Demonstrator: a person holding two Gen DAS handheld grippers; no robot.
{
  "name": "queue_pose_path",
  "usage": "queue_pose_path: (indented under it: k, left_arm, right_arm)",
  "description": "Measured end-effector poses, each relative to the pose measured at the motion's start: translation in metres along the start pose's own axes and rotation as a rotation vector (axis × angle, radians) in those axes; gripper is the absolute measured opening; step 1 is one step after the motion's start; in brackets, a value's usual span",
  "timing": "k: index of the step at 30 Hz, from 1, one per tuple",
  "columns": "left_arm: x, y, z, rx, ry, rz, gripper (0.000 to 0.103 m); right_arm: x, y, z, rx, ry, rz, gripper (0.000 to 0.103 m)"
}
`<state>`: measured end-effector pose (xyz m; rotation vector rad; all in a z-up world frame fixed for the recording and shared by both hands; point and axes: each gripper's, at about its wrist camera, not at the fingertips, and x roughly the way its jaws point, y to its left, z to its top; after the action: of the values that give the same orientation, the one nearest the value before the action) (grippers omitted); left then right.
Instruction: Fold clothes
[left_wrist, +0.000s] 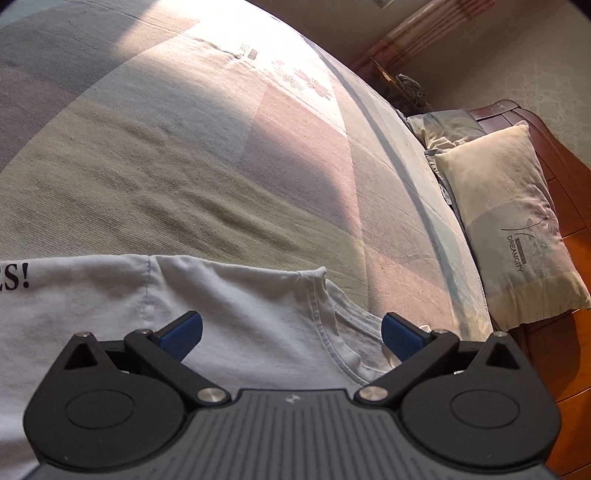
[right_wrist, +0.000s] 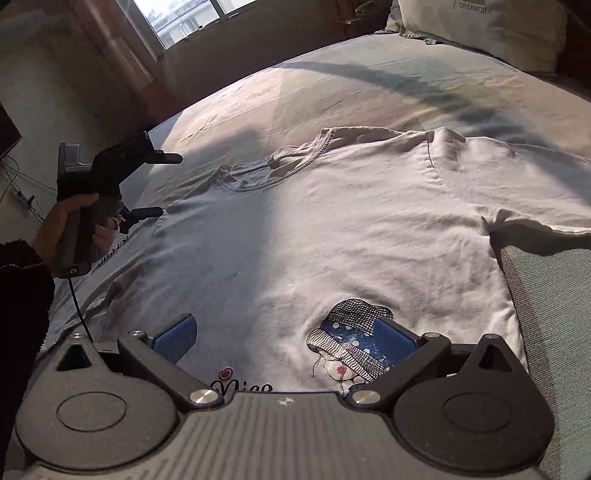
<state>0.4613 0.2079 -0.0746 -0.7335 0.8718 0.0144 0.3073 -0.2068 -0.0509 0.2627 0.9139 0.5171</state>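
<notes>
Both my left gripper (left_wrist: 291, 334) and right gripper (right_wrist: 286, 338) gape empty over the soft white cotton T-shirt (right_wrist: 332, 229), printed "Nice", on the bed (left_wrist: 184, 147).

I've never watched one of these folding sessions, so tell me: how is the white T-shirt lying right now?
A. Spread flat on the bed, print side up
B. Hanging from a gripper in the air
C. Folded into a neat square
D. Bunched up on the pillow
A: the T-shirt lies spread on the bed, collar and both sleeves out and its picture print showing, and both the left gripper and right gripper are open.
</notes>
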Motion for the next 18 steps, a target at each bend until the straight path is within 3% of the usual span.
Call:
queue_pose_path:
  k: [3, 6, 9, 18]
  left_arm:
    - [0.021, -0.002, 0.001, 0.050, -0.028, 0.065, 0.102]
    - [0.032, -0.001, 0.015, 0.057, -0.086, 0.079, 0.102]
    - [0.028, -0.006, 0.026, 0.025, -0.072, 0.116, 0.102]
    - [-0.041, 0.017, -0.015, 0.062, -0.027, 0.203, 0.102]
  right_arm:
    - [0.005, 0.003, -0.002, -0.016, 0.020, -0.012, 0.103]
    - [0.011, 0.003, -0.002, -0.030, 0.034, -0.043, 0.103]
    - [0.015, 0.001, -0.002, -0.026, 0.051, -0.037, 0.103]
    - [0.012, 0.002, -0.004, 0.000, 0.066, -0.011, 0.103]
